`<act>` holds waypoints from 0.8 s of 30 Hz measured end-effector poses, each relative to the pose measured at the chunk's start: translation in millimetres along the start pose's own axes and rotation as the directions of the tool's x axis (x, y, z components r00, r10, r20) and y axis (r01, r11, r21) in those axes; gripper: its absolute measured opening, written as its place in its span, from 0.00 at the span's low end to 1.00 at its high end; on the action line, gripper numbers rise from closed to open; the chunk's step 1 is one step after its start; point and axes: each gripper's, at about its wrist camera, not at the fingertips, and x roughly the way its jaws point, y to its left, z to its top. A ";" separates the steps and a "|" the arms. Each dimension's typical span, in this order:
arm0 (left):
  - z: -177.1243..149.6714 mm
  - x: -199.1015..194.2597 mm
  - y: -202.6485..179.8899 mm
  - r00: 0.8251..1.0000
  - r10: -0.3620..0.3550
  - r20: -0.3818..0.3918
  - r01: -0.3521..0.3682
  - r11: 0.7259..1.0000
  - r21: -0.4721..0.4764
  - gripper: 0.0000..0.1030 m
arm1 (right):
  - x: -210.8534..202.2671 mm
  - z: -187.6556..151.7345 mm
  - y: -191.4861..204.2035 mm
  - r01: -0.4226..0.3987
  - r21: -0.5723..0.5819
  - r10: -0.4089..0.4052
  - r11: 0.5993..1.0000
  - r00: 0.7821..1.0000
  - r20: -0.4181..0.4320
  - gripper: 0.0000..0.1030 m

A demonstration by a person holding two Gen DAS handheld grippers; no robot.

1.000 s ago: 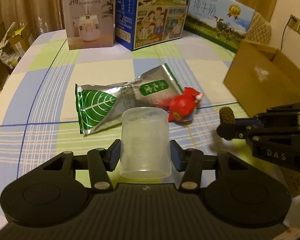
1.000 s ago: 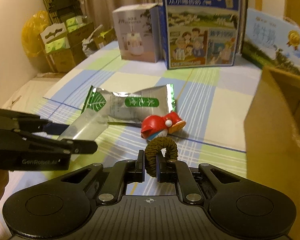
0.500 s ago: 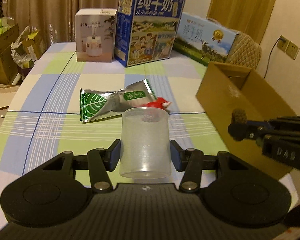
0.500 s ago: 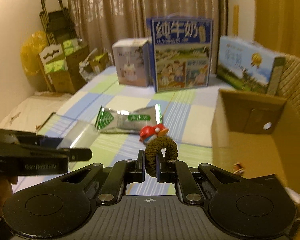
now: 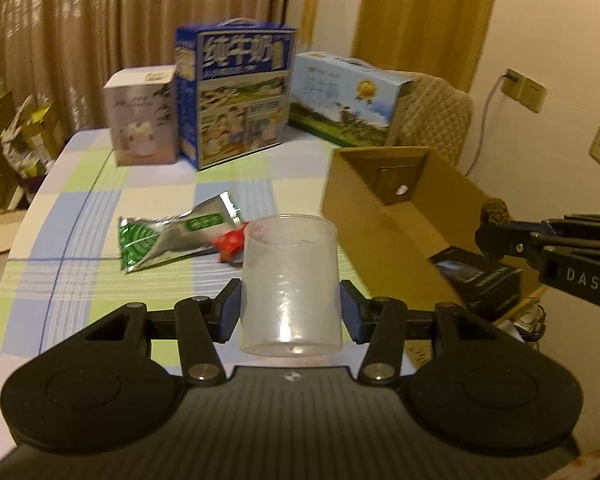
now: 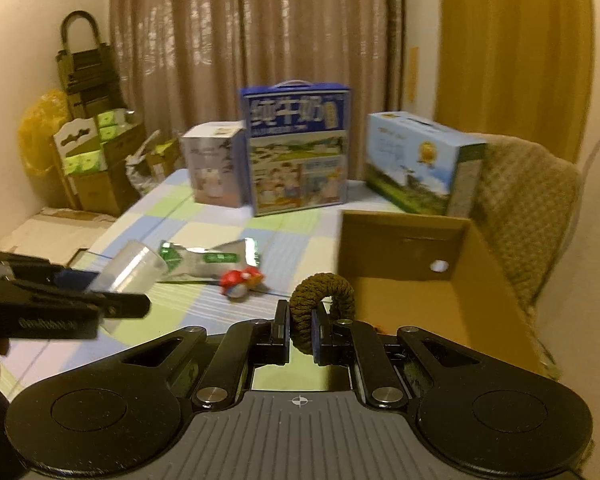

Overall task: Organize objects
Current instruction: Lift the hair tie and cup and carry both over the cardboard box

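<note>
Left gripper (image 5: 291,312): clamped on a clear plastic cup (image 5: 290,284), upright, empty, raised above the checked tablecloth (image 5: 80,240)
Right gripper (image 6: 300,330): pinched tight on a brown braided hair tie (image 6: 324,300), raised near the box's open top
Cardboard box (image 5: 364,216): open at the top, on the right side of the table; inside, a dark flat packet (image 5: 476,276) and some small pieces at the bottom, too blurred to name
Progress: judged partway; 2 items lifted but neither yet in the box, at least 1 item already inside
Left on the table: 2 loose items, a silver and green foil pouch (image 5: 176,236) lying flat, and a small red toy (image 5: 230,242) touching its right end
Back of table: 3 upright cartons, a white box (image 5: 144,120), a tall blue milk carton (image 5: 236,96) and a light blue carton (image 5: 344,100), well apart from the loose items; whether to be packed, cannot tell
Cup contents: nothing visible
</note>
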 end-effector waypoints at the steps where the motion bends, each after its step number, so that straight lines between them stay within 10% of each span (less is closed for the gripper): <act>1: 1.6 -0.4 -5.1 1.000 -0.008 0.002 0.008 1.000 0.007 0.45 | -5.8 -2.3 -8.7 0.015 0.006 -0.015 1.000 1.000 0.000 0.07; 24: 59.5 69.5 -134.0 0.981 -0.194 -0.032 0.196 0.973 0.121 0.45 | -17.6 0.6 -121.0 0.123 0.028 -0.122 0.992 0.992 -0.014 0.07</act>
